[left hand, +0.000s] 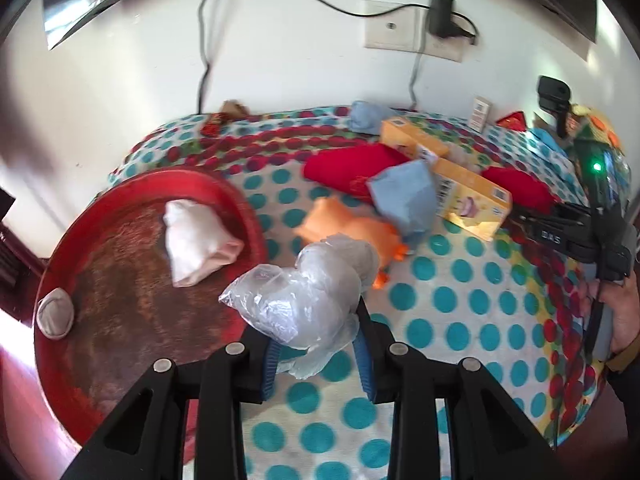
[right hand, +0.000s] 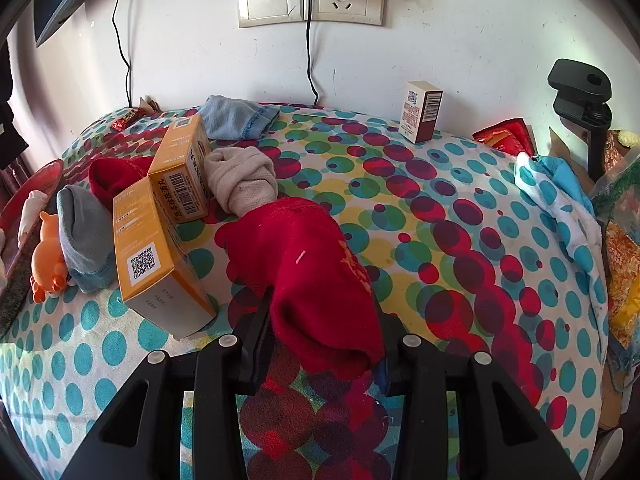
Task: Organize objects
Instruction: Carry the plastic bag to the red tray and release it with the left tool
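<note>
My left gripper [left hand: 316, 320] is shut on a crumpled clear plastic bag [left hand: 304, 292], held by the right rim of a round red tray [left hand: 60, 360]. The tray holds a white cloth bundle [left hand: 196, 240] and a small grey ball [left hand: 55, 312]. My right gripper [right hand: 324, 320] is shut on a red sock [right hand: 316, 276] above the dotted table cover [right hand: 460, 220]. It also shows in the left wrist view [left hand: 536, 216], partly hidden by its own body.
Two orange boxes [right hand: 160, 256] lean together beside a grey-blue sock [right hand: 86, 236], an orange toy [right hand: 48, 264], a beige sock [right hand: 244, 184] and a second red sock [right hand: 116, 176]. A blue cloth [right hand: 236, 120] and a small box [right hand: 420, 116] sit by the wall.
</note>
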The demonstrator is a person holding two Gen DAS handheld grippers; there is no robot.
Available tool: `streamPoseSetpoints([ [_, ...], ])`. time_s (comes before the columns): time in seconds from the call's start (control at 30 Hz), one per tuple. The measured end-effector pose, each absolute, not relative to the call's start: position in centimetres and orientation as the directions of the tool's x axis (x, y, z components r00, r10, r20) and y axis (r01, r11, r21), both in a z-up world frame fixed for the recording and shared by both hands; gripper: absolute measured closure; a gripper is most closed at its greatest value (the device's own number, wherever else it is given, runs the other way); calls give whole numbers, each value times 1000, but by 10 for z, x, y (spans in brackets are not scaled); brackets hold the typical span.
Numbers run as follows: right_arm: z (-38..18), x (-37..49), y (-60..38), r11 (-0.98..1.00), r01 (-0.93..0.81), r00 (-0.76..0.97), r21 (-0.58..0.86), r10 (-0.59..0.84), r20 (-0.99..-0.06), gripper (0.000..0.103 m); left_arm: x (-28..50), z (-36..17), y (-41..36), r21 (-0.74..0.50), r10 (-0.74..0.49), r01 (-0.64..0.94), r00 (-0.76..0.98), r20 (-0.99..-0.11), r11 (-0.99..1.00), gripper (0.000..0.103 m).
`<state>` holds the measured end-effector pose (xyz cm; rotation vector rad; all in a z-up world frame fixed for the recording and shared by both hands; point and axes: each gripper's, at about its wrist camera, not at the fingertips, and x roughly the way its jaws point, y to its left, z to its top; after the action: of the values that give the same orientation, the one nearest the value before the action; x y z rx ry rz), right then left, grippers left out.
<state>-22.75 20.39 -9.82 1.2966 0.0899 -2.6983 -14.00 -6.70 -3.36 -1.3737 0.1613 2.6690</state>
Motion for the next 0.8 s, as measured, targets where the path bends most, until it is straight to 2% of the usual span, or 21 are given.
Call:
streamPoseSetpoints([
  [0.8,-99,-228,203,-987,158,-617,9,-106,-780,65,-179,-42,-258,16,-137,235,-510,-849,-972,70],
])
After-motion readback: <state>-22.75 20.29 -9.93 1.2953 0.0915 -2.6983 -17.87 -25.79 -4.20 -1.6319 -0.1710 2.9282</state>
